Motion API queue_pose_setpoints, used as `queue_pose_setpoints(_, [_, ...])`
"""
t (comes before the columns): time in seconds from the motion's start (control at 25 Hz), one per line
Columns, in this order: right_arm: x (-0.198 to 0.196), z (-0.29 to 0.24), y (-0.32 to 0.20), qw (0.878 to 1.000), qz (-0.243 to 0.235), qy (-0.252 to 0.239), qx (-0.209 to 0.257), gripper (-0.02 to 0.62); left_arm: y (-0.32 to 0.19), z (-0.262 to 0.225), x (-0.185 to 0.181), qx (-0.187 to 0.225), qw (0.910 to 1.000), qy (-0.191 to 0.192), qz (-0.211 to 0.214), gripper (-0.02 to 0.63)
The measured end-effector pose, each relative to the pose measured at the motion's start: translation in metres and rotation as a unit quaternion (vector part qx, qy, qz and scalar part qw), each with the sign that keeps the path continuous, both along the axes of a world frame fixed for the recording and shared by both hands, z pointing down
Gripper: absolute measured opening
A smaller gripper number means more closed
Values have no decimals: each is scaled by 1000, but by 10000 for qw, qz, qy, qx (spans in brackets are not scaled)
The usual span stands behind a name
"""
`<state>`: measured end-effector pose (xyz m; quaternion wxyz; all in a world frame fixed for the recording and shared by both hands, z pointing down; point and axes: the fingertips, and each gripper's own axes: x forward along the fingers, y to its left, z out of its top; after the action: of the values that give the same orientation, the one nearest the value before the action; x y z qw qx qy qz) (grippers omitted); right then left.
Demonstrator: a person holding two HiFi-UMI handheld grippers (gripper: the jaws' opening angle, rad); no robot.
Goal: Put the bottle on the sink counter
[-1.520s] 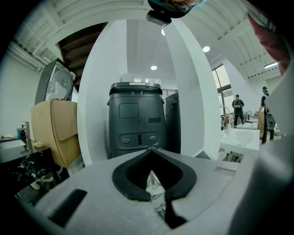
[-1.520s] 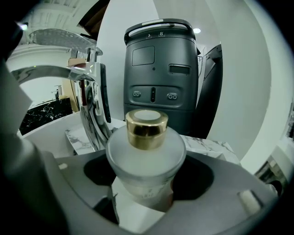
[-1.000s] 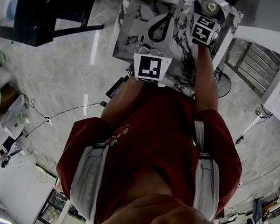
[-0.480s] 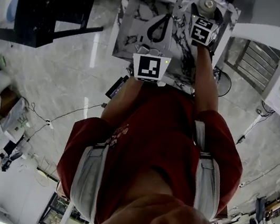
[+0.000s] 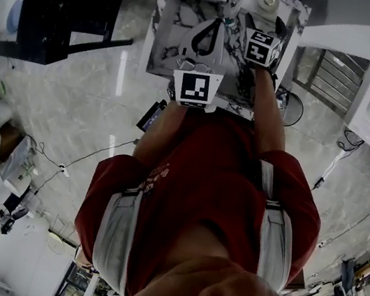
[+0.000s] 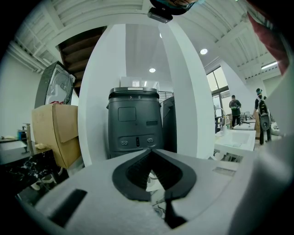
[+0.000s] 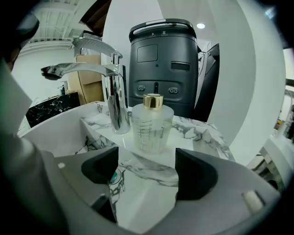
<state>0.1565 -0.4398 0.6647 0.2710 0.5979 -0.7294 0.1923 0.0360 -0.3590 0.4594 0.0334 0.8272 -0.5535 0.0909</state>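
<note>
A frosted bottle (image 7: 152,125) with a gold cap stands upright on the marble sink counter (image 7: 202,133), just right of the chrome faucet (image 7: 115,98). My right gripper (image 7: 147,169) is open wide, a short way back from the bottle, with nothing between its dark pads (image 7: 195,175). In the head view the bottle (image 5: 269,3) sits at the counter's far right and the right gripper (image 5: 265,25) is just in front of it. My left gripper (image 5: 214,25) hovers over the basin. In the left gripper view its jaws (image 6: 150,151) are shut, tips touching, and hold nothing.
The white sink basin (image 5: 184,9) with its drain (image 7: 113,176) lies below both grippers. A dark grey bin (image 7: 163,64) and a white column (image 7: 229,82) stand behind the counter. A cardboard box (image 6: 53,133) is at the left, and people (image 6: 235,108) stand far off.
The right gripper has opened and drawn back from the bottle, which stays standing on the counter. The left gripper has barely moved.
</note>
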Motion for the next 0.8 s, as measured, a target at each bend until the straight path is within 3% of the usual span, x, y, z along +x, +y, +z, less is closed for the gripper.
queue_pose_setpoints(0.32, [-6,-17,31,9999,-47,-59,151,390,11,-3,0,53,9999,28,102,2])
queue_pose_setpoints(0.8, [-15,-87,64,9959,-18,-225,881,390,25,-14,-4,206,9991,183,315,2])
